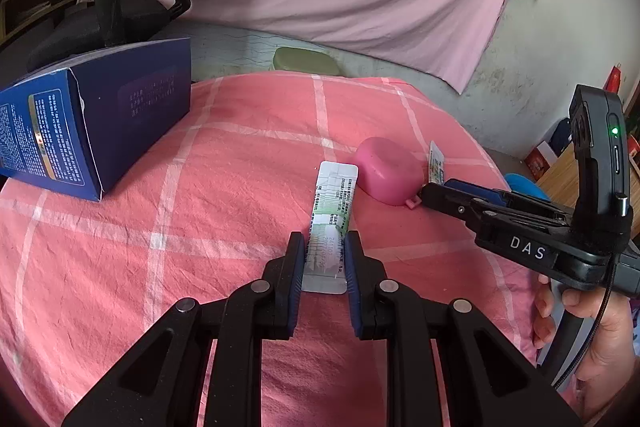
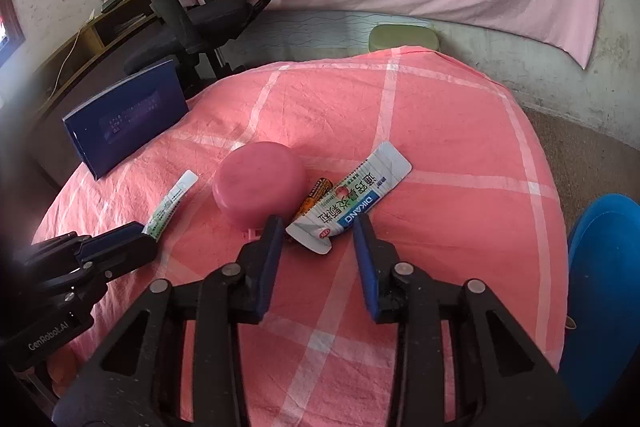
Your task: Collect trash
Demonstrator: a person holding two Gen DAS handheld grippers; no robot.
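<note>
I am gripping the long sachet (image 1: 330, 227) with the left tongs (image 1: 325, 247), pads pinching its near end while the rest lies flat toward twelve o'clock on the pink-clothed worktop (image 1: 200, 227). It looks light, thin and floppy, so I judge an end grip fine. My right tongs (image 2: 318, 231) are standing half open around the torn packet (image 2: 352, 199), not yet pressing; the pink tub (image 2: 260, 183) sits at ten o'clock.

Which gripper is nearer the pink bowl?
Right. The right gripper has one finger beside the upside-down pink bowl; the left gripper, holding a sachet, sits farther off.
</note>
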